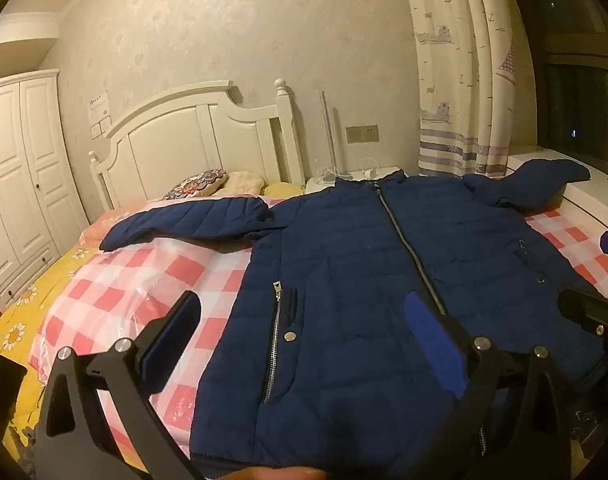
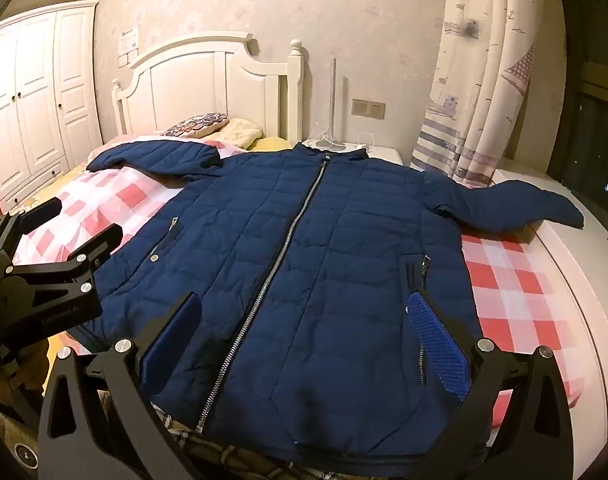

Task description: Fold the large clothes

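Observation:
A navy quilted jacket lies front up on the bed's pink checked cover, zipped shut, with both sleeves spread sideways. Its left sleeve rests on the cover, while the right sleeve reaches onto a white ledge. My left gripper hovers open over the lower left front by the pocket zipper, nothing between its fingers. My right gripper stands open above the lower front, astride the main zipper. The left gripper shows at the left edge of the right wrist view.
A white headboard and pillows are at the far end. A white wardrobe stands at the left, a nightstand and curtain at the back right. A yellow quilt lies left of the cover.

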Motion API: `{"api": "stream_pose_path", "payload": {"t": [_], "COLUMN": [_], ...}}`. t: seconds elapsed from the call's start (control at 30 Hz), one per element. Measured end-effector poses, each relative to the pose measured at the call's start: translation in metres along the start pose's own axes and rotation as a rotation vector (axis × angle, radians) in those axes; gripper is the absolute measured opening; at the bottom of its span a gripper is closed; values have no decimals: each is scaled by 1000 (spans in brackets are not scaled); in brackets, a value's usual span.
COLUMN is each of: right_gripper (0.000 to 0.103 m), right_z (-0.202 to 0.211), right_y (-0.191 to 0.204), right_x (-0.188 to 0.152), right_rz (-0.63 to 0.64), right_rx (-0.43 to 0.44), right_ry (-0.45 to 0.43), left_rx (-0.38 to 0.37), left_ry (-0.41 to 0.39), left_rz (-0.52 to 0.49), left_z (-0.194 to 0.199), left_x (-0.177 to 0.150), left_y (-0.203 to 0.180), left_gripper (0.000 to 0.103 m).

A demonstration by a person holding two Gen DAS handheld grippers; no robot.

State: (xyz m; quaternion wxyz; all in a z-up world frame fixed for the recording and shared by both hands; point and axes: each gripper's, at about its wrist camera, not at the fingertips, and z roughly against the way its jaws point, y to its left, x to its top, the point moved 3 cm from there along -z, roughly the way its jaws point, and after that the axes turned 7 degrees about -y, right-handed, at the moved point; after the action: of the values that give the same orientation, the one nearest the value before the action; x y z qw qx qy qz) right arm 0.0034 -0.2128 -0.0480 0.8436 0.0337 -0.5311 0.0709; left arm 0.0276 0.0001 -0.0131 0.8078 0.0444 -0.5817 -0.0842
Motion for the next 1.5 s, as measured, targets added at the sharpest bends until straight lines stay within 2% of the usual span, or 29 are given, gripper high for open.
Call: {"api": "stream_pose_path", "payload": {"t": [0.77,1.03,1.5], "right_gripper": [99,99,99], "right_z": [-1,0,-2], "right_y": [0,1,2], "right_x": [0,1,-1], "right_rz": [0,0,4], "right_rx": [-5,-7,-2], "right_ry": [3,1,4], "left_rx": [-15,-69,-64], "left_ry": [17,34,51], "left_rz": [18,68,112], "left_z": [-4,-3,-2], "left_x": [-3,-3,-2], "left_y": [6,10,18], "left_gripper": [101,101,101]}}
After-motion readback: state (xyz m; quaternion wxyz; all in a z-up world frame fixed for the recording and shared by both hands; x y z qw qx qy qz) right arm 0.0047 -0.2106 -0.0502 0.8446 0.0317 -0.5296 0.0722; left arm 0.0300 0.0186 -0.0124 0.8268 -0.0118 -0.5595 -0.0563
